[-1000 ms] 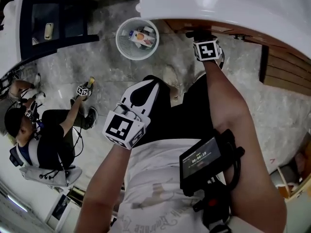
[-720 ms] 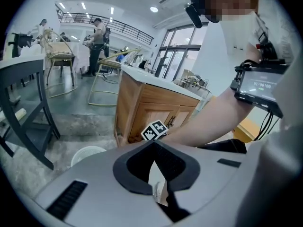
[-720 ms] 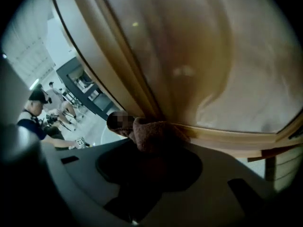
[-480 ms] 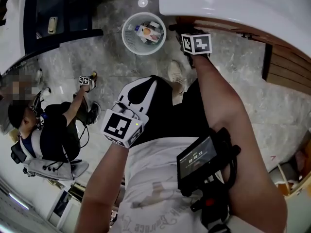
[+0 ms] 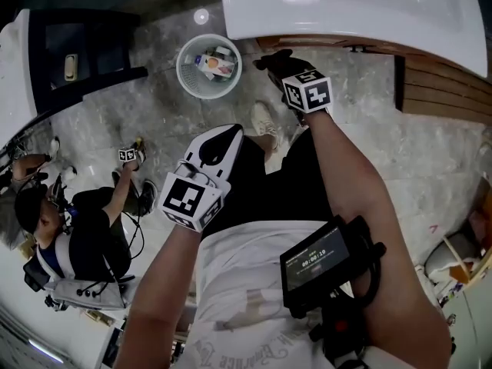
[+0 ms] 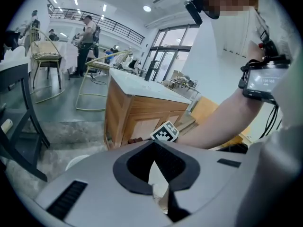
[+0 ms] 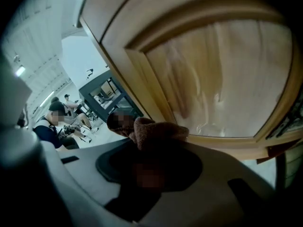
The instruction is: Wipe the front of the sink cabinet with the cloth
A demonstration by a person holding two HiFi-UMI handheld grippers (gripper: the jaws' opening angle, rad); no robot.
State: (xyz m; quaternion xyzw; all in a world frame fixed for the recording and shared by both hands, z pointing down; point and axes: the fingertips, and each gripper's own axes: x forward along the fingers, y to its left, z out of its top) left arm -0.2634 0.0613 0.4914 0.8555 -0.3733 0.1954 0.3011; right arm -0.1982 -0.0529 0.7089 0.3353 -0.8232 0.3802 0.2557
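Observation:
My right gripper [image 5: 270,60] is shut on a brown fuzzy cloth [image 7: 156,131] and holds it against the light wooden front of the sink cabinet [image 7: 222,79], near the lower left corner of a recessed door panel. From the head view the gripper sits just under the rim of the white sink [image 5: 346,10], close to the cabinet's left end [image 5: 307,43]. My left gripper [image 5: 221,143] hangs in front of my body, away from the cabinet, shut with nothing in it. In the left gripper view the cabinet [image 6: 137,117] stands ahead, with the right gripper's marker cube [image 6: 165,131] at it.
A round white wastebasket [image 5: 206,66] with litter stands on the marble floor left of the cabinet. A dark-framed table [image 5: 84,44] is further left. A seated person [image 5: 77,229] with grippers is at lower left. Wooden slats [image 5: 438,91] lie at right.
My right gripper has slid the cloth leftward along the cabinet front, toward its left end. The left gripper has stayed in place by my body.

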